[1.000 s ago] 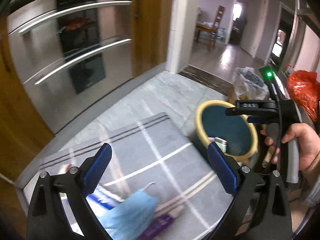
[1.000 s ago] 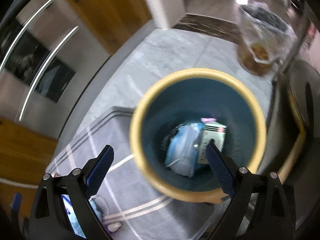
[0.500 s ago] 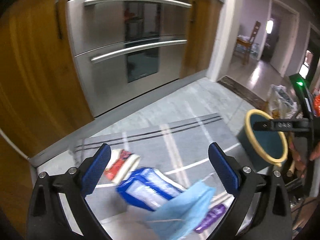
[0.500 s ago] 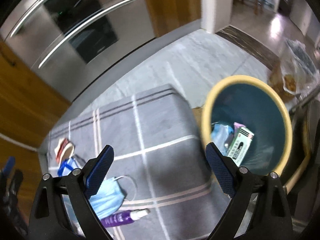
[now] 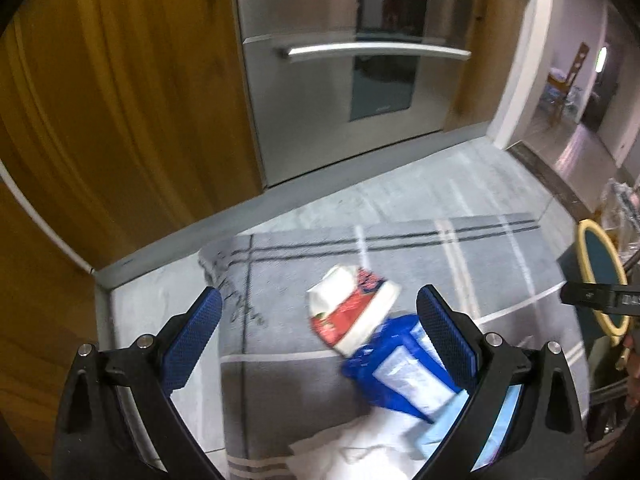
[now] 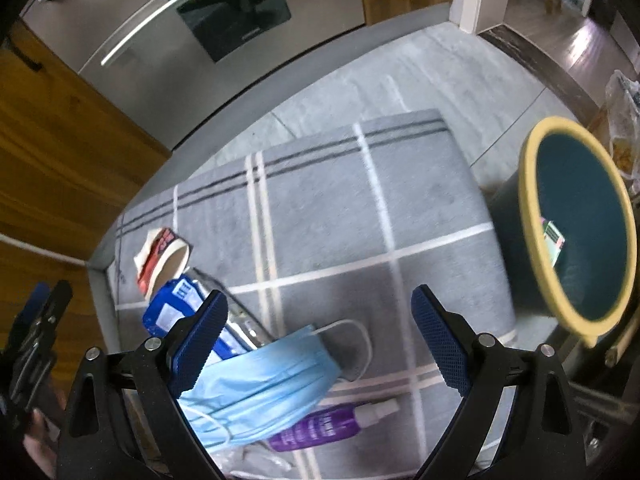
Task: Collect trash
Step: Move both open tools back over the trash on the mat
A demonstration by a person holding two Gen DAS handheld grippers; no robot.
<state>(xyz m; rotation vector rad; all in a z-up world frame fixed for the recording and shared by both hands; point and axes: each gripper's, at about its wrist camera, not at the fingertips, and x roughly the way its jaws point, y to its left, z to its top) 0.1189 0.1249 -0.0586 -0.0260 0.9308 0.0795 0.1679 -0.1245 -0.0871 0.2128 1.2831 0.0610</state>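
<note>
Both grippers have swung away from the bin and back over the litter on the mat since a second ago. Left gripper (image 5: 319, 314): jaws wide apart, holding nothing, aimed down at the red-and-white wrapper (image 5: 352, 312), which sits between its blue pads. Right gripper (image 6: 319, 330): also spread wide and empty, hovering above the blue face mask (image 6: 264, 384).

Litter is bunched at the near left end of the grey mat (image 6: 328, 208): wrapper farthest out, blue packet (image 5: 400, 368) touching it on the near side, mask draped partly over the packet, purple spray bottle (image 6: 332, 424) just beside the mask's near edge. Some white or clear crumpled stuff lies nearest of all; can't tell what it is.

Bin (image 6: 576, 232), yellow rim, stands off the mat's right end, well apart from the pile. A small green-and-white box is visible inside it.

My read: the wide-open jaws are set for the next pickups, left on the wrapper, right on the mask. The mask is floppy with loose ear loops and could snag the packet underneath.
</note>
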